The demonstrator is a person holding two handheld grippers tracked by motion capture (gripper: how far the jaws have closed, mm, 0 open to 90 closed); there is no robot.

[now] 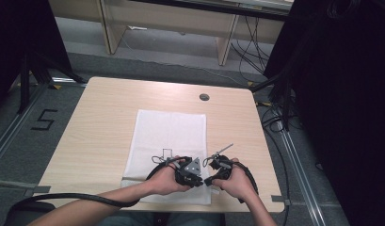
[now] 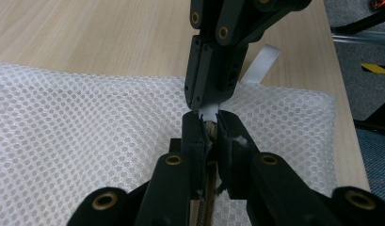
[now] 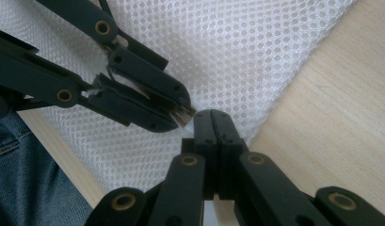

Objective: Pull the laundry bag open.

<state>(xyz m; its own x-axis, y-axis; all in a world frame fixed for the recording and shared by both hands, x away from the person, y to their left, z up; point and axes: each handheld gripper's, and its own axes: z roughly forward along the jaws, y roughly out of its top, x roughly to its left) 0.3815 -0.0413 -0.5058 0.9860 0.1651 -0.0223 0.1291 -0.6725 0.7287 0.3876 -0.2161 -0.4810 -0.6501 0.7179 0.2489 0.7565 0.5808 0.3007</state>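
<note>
Lying flat on the pale wooden desk, directly beneath both tools: white mesh fabric bag. Left tool pinching its near-edge zipper; right tool pressing together on a white tab, tips touching.

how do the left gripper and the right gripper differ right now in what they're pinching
The left gripper is clamped on a tan strip at the edge of the white mesh bag, seemingly its zipper end. The right gripper is shut on a white ribbon tab. In the high view the left carries a grey plate; the right does not. Both are black, closed, tips nearly touching.
</note>
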